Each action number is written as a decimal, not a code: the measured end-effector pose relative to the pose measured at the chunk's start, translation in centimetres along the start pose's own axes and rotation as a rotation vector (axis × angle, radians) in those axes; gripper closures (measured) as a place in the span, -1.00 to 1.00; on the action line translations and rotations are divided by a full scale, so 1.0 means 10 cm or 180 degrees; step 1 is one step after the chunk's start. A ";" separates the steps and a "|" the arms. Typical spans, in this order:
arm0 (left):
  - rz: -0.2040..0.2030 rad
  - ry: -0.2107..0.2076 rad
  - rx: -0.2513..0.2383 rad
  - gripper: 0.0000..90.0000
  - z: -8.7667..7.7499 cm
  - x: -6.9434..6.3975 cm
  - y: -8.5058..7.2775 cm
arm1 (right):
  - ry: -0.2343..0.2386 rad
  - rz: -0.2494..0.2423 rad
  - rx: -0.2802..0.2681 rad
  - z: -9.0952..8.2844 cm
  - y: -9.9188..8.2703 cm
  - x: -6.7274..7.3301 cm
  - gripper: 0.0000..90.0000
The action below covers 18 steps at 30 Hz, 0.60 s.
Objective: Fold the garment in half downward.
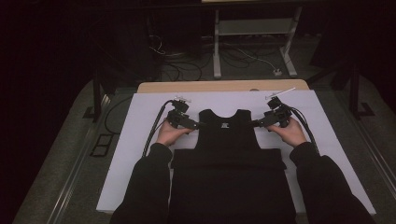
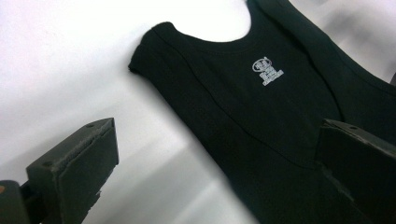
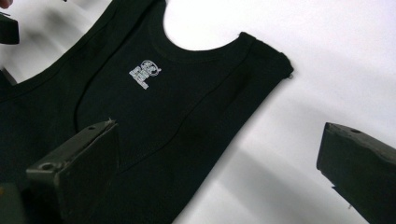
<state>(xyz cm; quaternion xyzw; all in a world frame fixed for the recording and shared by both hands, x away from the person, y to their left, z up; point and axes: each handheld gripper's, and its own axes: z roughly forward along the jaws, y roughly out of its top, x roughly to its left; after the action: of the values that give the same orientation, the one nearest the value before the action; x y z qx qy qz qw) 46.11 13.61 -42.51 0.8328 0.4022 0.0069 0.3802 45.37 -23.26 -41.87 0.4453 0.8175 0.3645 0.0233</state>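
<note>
Reaching for the black tank top [image 1: 227, 140] on the white table [image 1: 140, 140], we are holding both the left gripper [image 1: 201, 125] and the right gripper [image 1: 254, 124] wide apart; next we are pinching its side edges.

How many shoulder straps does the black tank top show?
2: the left strap lies near the left gripper, the right strap near the right gripper.

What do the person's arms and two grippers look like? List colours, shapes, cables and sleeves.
Both forearms wear dark long sleeves. The left gripper and right gripper are black, blocky units, each with a pale bracket on top and a black cable trailing back. Their jaws are thick, flat-faced black blocks with small screw holes and worn edges.
</note>
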 end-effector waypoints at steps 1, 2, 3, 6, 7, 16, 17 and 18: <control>-0.0002 -0.0006 0.0010 -1.00 0.01 0.00 0.00 | 0.0015 -0.0005 0.0006 0.01 0.00 0.00 -1.00; -0.0003 -0.0010 0.0014 -1.00 0.02 -0.01 -0.01 | 0.0013 -0.0003 0.0017 0.03 0.00 0.01 -1.00; -0.0007 -0.0027 0.0022 -1.00 0.03 -0.01 -0.01 | 0.0009 -0.0004 0.0022 0.04 -0.01 0.02 -1.00; -0.0010 -0.0051 0.0031 -1.00 0.06 0.00 -0.01 | 0.0030 -0.0007 0.0035 0.08 -0.01 0.03 -1.00; -0.0026 -0.0052 0.0047 -1.00 0.07 0.00 -0.02 | 0.0031 -0.0008 0.0044 0.09 -0.01 0.03 -1.00; 0.0061 -0.0034 0.0143 -0.90 0.14 -0.05 -0.05 | 0.0100 -0.0024 0.0072 0.18 -0.04 0.07 -0.95; 0.0060 -0.0031 0.0126 -0.88 0.15 -0.06 -0.06 | 0.0125 -0.0019 0.0075 0.19 -0.04 0.07 -0.91; 0.0075 -0.0027 0.0135 -0.86 0.15 -0.06 -0.06 | 0.0134 -0.0022 0.0082 0.20 -0.04 0.07 -0.89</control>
<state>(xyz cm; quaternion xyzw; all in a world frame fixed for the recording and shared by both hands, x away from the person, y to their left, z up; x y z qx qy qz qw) 45.80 12.51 -43.82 0.8454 0.3908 -0.0007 0.3642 45.35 -21.73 -43.40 0.4349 0.8240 0.3632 0.0017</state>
